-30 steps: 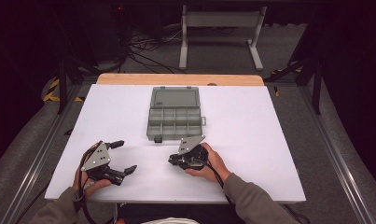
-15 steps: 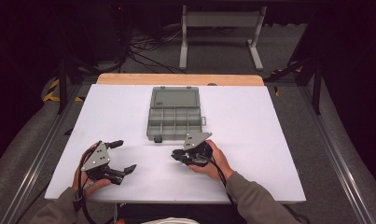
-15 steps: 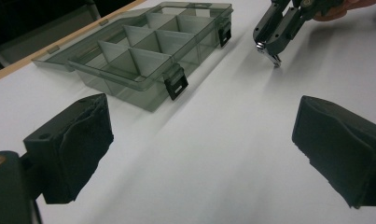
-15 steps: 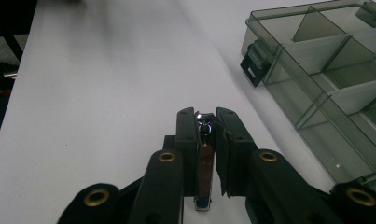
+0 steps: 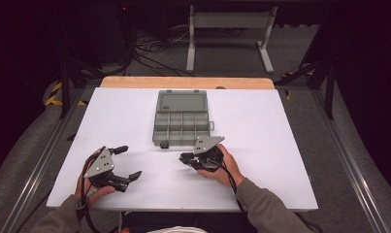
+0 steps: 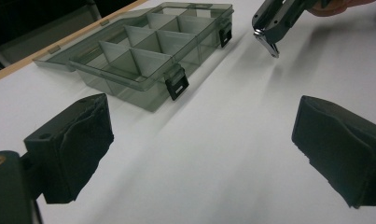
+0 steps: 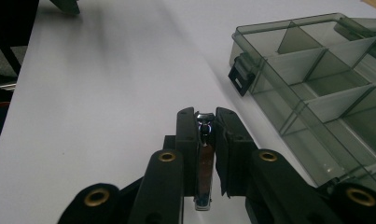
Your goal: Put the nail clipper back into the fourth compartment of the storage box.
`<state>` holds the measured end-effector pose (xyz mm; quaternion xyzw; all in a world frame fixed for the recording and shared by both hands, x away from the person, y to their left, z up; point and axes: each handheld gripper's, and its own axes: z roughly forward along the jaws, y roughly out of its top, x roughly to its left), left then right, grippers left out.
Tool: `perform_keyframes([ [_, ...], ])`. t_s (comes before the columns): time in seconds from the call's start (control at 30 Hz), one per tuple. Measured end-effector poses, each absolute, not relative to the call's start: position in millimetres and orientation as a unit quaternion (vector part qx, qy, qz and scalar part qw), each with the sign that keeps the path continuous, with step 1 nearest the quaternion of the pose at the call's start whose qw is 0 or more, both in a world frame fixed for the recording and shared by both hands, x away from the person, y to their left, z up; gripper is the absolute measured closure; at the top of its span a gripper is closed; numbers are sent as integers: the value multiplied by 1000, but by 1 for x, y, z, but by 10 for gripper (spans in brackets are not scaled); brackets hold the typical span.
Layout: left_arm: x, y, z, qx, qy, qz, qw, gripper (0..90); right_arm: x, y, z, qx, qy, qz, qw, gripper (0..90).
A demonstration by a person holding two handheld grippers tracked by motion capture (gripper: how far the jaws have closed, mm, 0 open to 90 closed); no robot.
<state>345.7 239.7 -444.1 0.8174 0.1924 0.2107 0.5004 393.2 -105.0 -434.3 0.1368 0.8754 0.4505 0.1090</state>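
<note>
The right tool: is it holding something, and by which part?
Yes. The right tool is shut on a small metal clip, gripping its flat sides; both ends stick out.

lab-like test bay: white table (image 5: 261, 145), floor cables (image 5: 149, 53), metal stand (image 5: 229, 29), dark surround.

From my feed, the white table (image 5: 280, 126) has a bare wooden strip (image 5: 183, 82) along its far edge. Grey carpet floor (image 5: 300, 53) lies beyond it, with a white metal stand (image 5: 229, 29) and a tangle of black cables (image 5: 154, 53) to its left. Metal rails (image 5: 33, 170) run along both sides of the table. Yellow-black tape (image 5: 52, 94) marks the floor at left. The surroundings sit in darkness.
</note>
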Motion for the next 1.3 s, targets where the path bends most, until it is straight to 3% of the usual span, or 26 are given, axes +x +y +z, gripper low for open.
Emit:
perform_keyframes([
  [1.3, 347, 240, -445, 822, 190, 211, 494, 57, 395, -137, -403, 164, 829, 508, 169, 807],
])
